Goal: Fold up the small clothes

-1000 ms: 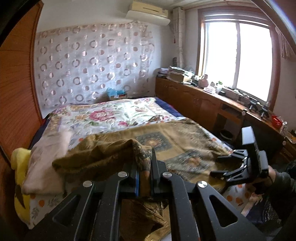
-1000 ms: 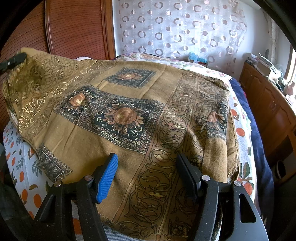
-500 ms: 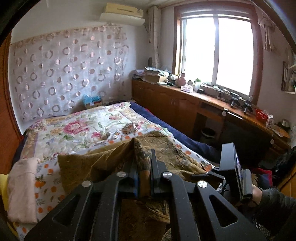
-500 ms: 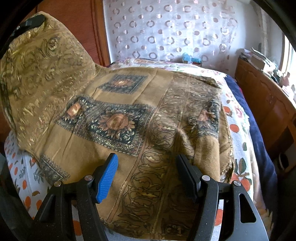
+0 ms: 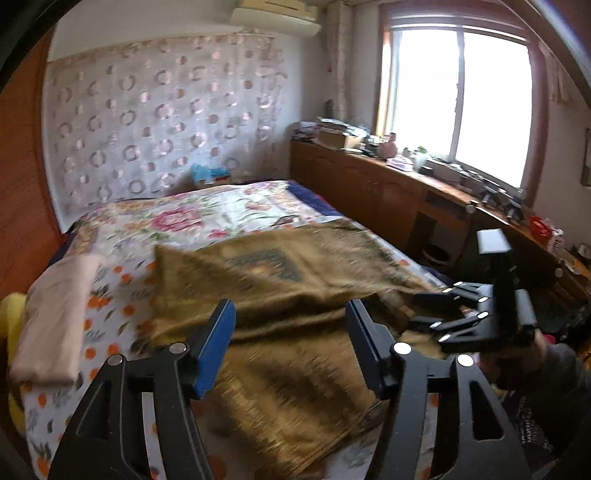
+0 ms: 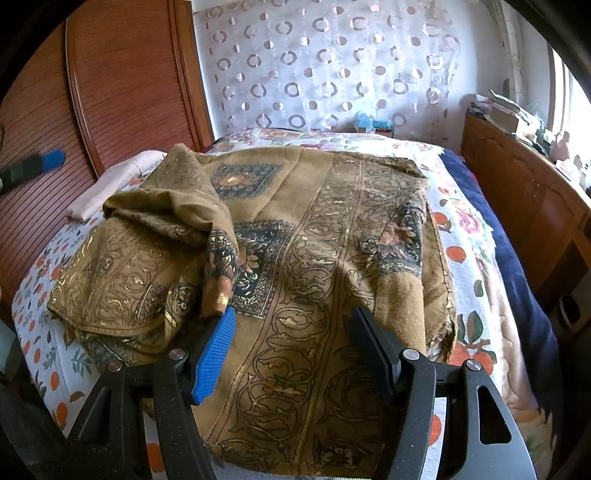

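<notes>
- Grippers: two, each black with one blue finger pad and one black.
- Left gripper (image 5: 290, 343): fingers apart and opening, nothing pinched between them; the brown cloth lies just beyond and below the tips.
- Right gripper (image 6: 291, 347): fingers wide, holding nothing, poised over the near edge of the cloth; whether the tips touch the fabric cannot be told. In the left view it sits at the right, held by a hand in a dark sleeve (image 5: 554, 369).
- Brown cloth (image 6: 332, 240): one, patterned with scrolls and dark floral squares, spread across the near half of the bed. Its left corner is flopped over in a loose, rumpled fold on top of itself, the tip of that fold just beside the right gripper's blue finger (image 6: 214, 354).
- Pink folded item (image 5: 55, 317): one, on the bed to the left of the cloth, apart from it.
- Bed (image 5: 221, 214): one, with floral and orange-print cover.
- Room: wooden headboard (image 6: 129, 85), circle-patterned curtain (image 5: 155, 122), bright window (image 5: 458, 99), one long wooden surface (image 5: 388, 184) cluttered beneath the window, one air conditioner (image 5: 273, 14).
</notes>
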The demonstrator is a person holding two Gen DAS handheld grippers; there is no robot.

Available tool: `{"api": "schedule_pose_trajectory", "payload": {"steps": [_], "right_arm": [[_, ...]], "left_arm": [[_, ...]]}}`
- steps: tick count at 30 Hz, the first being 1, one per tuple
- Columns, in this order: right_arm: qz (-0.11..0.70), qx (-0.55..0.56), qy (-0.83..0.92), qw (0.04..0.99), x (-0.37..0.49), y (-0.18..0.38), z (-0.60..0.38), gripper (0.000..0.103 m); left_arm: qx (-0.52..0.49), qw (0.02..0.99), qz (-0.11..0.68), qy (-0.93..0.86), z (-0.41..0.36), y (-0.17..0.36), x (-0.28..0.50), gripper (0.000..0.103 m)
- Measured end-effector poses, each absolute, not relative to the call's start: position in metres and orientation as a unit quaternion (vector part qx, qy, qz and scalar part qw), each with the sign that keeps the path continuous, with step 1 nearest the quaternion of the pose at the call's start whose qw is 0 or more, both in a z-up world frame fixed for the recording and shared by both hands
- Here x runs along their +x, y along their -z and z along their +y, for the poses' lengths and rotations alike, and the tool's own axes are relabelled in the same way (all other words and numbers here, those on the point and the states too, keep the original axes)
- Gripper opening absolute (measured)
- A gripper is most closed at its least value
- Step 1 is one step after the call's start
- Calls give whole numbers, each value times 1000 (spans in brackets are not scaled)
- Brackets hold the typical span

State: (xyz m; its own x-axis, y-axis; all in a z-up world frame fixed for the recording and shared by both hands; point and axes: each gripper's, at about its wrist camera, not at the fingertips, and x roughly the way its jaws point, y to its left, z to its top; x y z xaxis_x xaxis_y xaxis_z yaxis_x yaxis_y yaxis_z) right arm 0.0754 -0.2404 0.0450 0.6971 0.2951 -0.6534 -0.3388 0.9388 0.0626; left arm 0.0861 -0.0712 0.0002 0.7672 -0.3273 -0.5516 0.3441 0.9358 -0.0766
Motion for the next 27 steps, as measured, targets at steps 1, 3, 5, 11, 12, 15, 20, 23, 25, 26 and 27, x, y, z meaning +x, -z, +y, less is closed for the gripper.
{"api": "schedule_pose_trajectory", "payload": {"steps": [1,3,5,11,12,15,20,23,25,26,27], "right_arm": [[344,-32,-173,922,74,-46,-241,67],[332,-35,-171,927,70,-49,-242,67],[326,-40,-161,931,67,-53,-244,67],[313,-50,-186,930,65,-71,-230,67],[316,-51,-196,927,67,-72,-225,67],[323,-61,-224,918,75,-72,-207,67],[344,-72,-244,904,96,-62,-186,59],[359,-79,-240,898,109,-54,-180,44],[366,-82,-241,895,114,-52,-177,26],[367,-83,-243,894,115,-52,-176,18],[362,-81,-246,895,116,-53,-175,13]], "left_arm": [[14,940,293,173,-68,3,85,63],[15,941,298,158,-59,10,83,63],[15,942,300,148,-52,15,81,63],[5,945,299,134,-38,26,77,63],[2,945,299,136,-38,27,76,63],[3,945,299,134,-36,29,75,63],[2,945,297,135,-35,29,74,63],[2,945,297,136,-35,30,73,63],[2,945,298,138,-35,31,73,63],[1,944,298,139,-35,32,72,63],[2,944,299,139,-36,32,72,63]]}}
